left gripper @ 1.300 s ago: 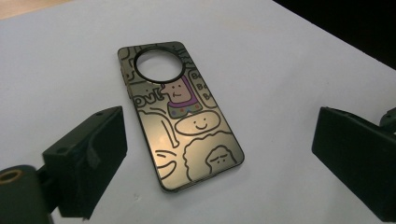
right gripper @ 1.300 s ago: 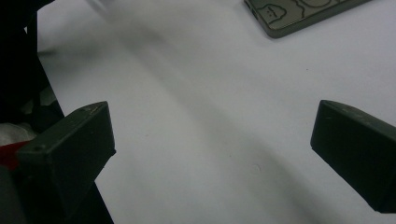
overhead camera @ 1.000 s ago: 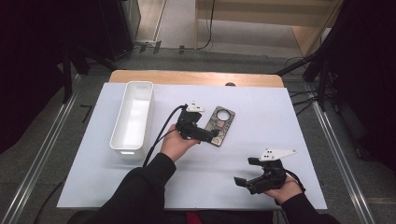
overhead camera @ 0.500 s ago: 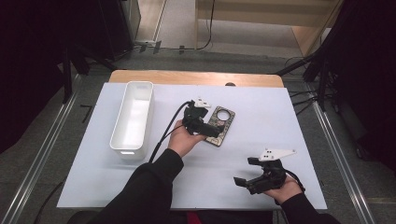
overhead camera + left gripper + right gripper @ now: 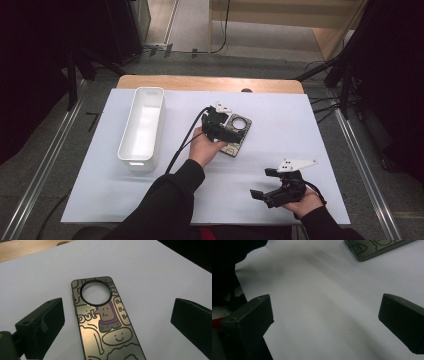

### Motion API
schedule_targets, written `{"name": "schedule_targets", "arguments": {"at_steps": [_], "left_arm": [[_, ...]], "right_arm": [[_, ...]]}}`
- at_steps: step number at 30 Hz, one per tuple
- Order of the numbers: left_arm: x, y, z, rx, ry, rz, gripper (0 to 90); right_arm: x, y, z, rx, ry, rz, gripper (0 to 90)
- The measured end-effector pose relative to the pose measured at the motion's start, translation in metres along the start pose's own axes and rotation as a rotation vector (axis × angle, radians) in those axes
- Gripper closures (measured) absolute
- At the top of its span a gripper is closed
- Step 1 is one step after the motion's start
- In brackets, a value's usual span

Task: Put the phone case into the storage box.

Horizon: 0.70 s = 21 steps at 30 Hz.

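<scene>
- At the middle of the table, in the high view, the left gripper [image 5: 226, 131] hangs over the near half of the phone case [image 5: 236, 135], which lies flat on the white table sheet [image 5: 280, 115], printed side up. The grasp is not yet made, so I judge the pick-up to be at its very start, with lifting and placing left to do.
- Also in the high view, the white bin [image 5: 142, 127] stands along the left part of the sheet, well apart from the case, with bare sheet between them. The right gripper [image 5: 265, 183] rests near the front right corner, jaws spread, holding nothing, far from the sheet's far edge.
- In the left gripper view, the jaws stand wide apart on either side of the phone case [image 5: 105, 320] without touching it. Its round camera hole points toward the far edge. There is bare sheet on both long sides for the jaws to come down.
- In the right gripper view, the jaws are released over bare sheet; a corner of the phone case [image 5: 374, 248] lies well ahead.
</scene>
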State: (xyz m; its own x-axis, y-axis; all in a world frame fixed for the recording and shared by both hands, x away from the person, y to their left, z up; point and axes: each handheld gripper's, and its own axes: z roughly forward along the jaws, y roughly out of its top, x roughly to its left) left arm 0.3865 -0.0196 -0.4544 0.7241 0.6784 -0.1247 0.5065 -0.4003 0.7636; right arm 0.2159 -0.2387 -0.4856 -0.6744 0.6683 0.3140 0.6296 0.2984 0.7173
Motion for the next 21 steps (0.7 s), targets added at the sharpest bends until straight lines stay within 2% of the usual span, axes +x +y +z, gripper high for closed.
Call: {"name": "schedule_targets", "arguments": {"at_steps": [10,21], "left_arm": [[-0.003,0.001,0.012,0.007,0.016,-0.036,0.0],[-0.009,0.006,0.027,0.009,0.07,-0.075,0.0]], "right_arm": [[0.0,0.0,0.001,0.0,0.003,0.0,0.0],[-0.001,0.001,0.001,0.001,0.006,-0.002,0.0]]}}
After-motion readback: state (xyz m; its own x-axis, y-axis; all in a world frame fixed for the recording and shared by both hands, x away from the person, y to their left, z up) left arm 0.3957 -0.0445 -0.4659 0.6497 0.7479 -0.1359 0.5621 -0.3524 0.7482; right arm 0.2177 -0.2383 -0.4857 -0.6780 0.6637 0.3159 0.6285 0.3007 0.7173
